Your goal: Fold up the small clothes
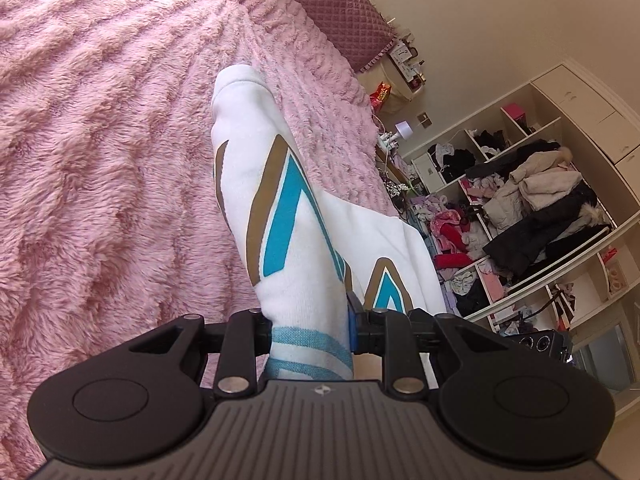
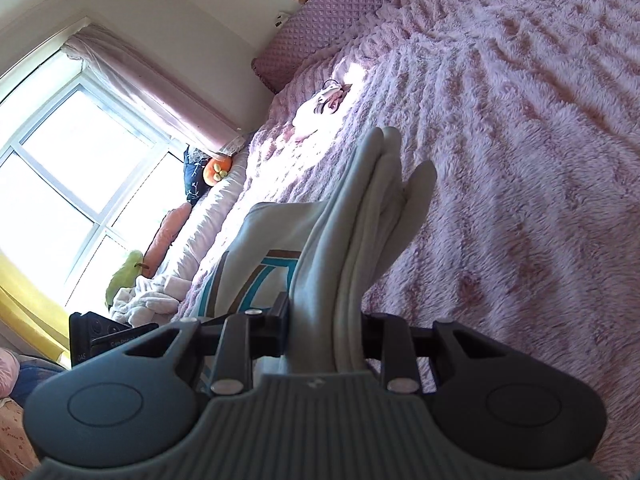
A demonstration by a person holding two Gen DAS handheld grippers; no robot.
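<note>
A small white garment [image 1: 276, 200] with blue and brown printed shapes hangs over the fluffy pink blanket [image 1: 100, 140]. My left gripper [image 1: 310, 330] is shut on one edge of it and holds it up. My right gripper [image 2: 326, 320] is shut on another part of the same white garment [image 2: 360, 216], where several folded layers bunch between the jaws. The printed side shows to the left in the right wrist view. The fingertips are hidden by the cloth in both views.
A quilted pink headboard [image 1: 340, 12] stands at the bed's far end. Open shelves crammed with clothes [image 1: 532, 196] stand on the right in the left wrist view. A small pale garment [image 2: 320, 108] lies on the pink blanket [image 2: 520, 140] near the window [image 2: 80, 168].
</note>
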